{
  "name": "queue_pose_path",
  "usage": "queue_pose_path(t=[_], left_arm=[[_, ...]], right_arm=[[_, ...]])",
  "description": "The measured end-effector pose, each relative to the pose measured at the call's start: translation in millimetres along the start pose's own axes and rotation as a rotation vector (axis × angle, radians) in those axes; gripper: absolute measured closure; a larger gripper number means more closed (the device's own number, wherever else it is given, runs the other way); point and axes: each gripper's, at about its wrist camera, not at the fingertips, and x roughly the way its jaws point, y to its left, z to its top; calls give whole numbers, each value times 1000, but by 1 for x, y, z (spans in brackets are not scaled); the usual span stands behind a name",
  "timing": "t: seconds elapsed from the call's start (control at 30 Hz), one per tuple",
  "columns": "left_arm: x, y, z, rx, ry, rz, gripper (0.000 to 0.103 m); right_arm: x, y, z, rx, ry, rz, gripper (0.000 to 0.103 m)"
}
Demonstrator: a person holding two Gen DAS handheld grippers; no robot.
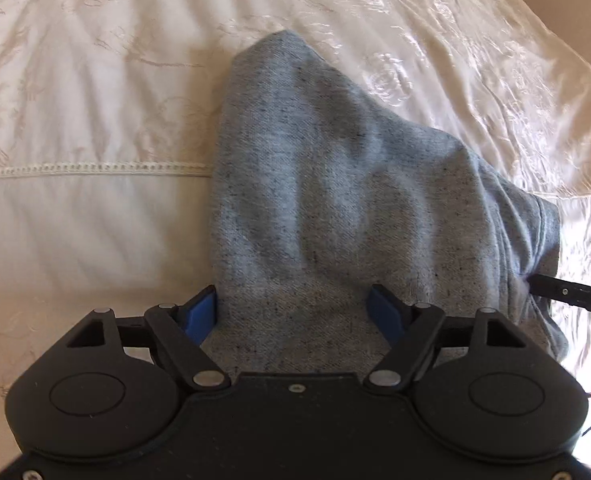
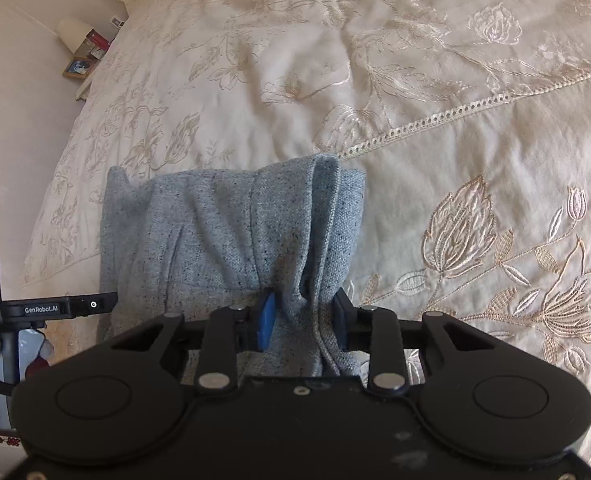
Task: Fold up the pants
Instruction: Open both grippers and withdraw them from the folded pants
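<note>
Showing only in right wrist view: nightstand (image 2: 85,62) beside bedspread (image 2: 475,184).

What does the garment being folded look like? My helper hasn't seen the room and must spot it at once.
Start at the wide bed under its cream embroidered bedspread. Near the edge closest to the cameras lie the grey pants, bunched into soft folds, partly between the fingers of the left gripper and right gripper. They are the only speckled grey knit cloth on the pale, shiny flowered cover.

Flecked grey-blue pants (image 1: 335,184) on cream bedspread (image 2: 475,184) with embroidered flowers
</note>
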Motion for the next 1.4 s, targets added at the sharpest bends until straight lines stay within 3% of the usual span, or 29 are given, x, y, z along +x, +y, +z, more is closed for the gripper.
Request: queue_pose_path(t=[0.07, 0.3, 0.33, 0.37, 0.4, 0.43, 0.47, 0.7, 0.9, 1.03, 1.1, 1.13, 1.2, 1.23, 1.27, 1.4], left_arm=[[4, -3, -1, 32, -9, 43, 18], [10, 0, 4, -56, -12, 76, 20], [9, -2, 4, -60, -12, 63, 36], [7, -5, 5, -65, -16, 21, 60], [3, -7, 5, -81, -20, 14, 71], [-4, -11, 4, -87, -41, 59, 83], [-10, -16, 2, -76, -64, 92, 87], [-66, -37, -2, -51, -213, 143, 93], [-105, -39, 51, -41, -322, 146, 93], [-103, -29, 95, -47, -353, 164, 92], [-88, -21, 117, -66, -327, 222, 82], [-76, -13, 124, -84, -303, 301, 83], [-63, 2, 130, -133, -266, 397, 84], [-62, 9, 128, -161, -255, 406, 84], [-63, 14, 125, -189, -250, 400, 84], [-75, 11, 103, -198, -268, 394, 84]], right_arm=[[-1, 0, -2, 0, -6, -9, 69], [11, -11, -3, 65, -4, -23, 61], [11, -11, -4, 71, -6, -13, 65], [10, -7, -4, 65, -13, -7, 73], [7, -3, -4, 49, -20, -16, 83], [2, 5, -4, 21, -29, -38, 84], [-4, 14, -3, -12, -40, -49, 85], [-52, 67, 13, -201, -129, -37, 87], [-63, 102, 80, -277, -202, 4, 87], [-49, 118, 135, -302, -236, 3, 87], [-30, 119, 159, -278, -232, -25, 80], [-15, 117, 169, -257, -223, -77, 77], [9, 112, 181, -249, -224, -266, 77], [16, 111, 183, -260, -221, -333, 77], [19, 111, 184, -269, -224, -360, 77], [3, 118, 169, -284, -269, -297, 76]])
